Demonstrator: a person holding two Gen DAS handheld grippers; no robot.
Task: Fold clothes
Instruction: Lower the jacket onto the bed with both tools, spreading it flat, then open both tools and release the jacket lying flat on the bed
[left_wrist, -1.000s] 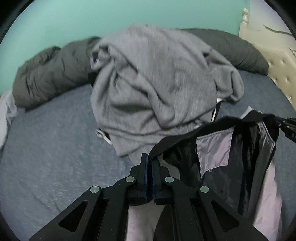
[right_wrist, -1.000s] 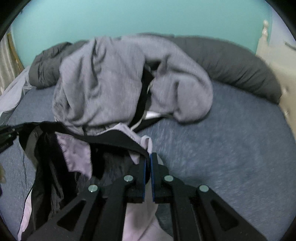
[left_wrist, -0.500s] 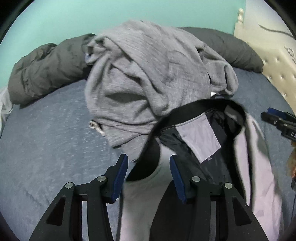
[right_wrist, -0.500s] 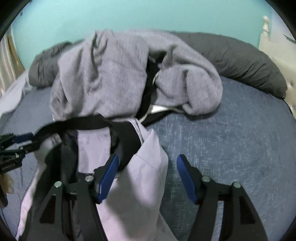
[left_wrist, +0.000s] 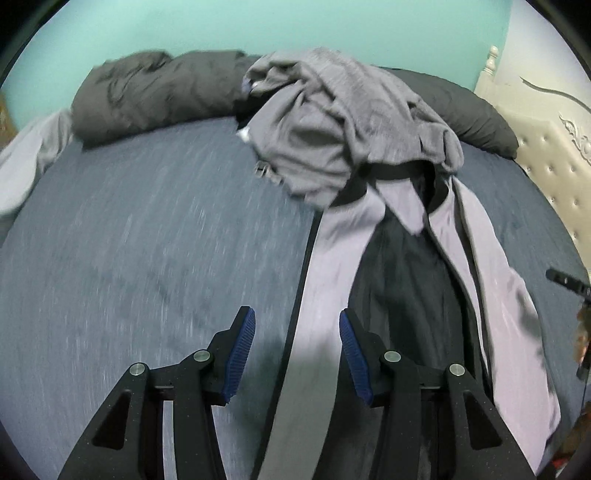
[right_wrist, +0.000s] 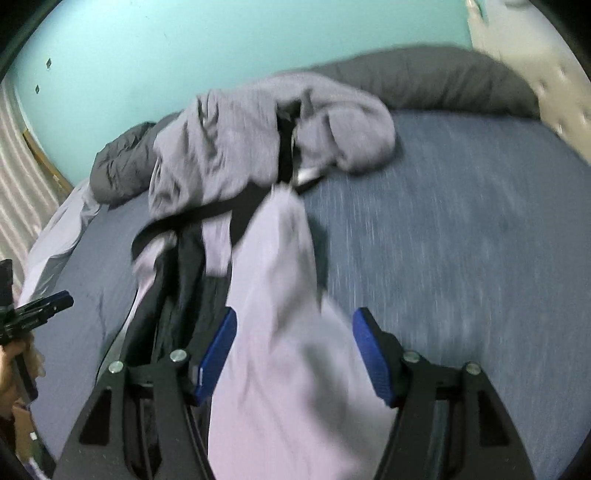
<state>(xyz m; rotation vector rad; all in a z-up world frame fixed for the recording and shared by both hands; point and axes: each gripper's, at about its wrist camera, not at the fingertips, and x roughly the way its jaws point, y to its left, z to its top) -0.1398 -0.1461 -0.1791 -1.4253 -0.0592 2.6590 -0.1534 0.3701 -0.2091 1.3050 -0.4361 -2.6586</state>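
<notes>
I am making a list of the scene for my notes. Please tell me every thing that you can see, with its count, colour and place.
bed sheet: one, dark blue, under everything.
pale lilac and black garment: one, laid out lengthwise on the sheet, between both tools.
grey sweater: one, crumpled at the garment's far end.
dark grey duvet: one, rolled along the far edge.
wall: turquoise, behind the bed.
headboard: one, cream, tufted, at right.
left tool: black, blue pads, open.
right tool: black, blue pads, open.
</notes>
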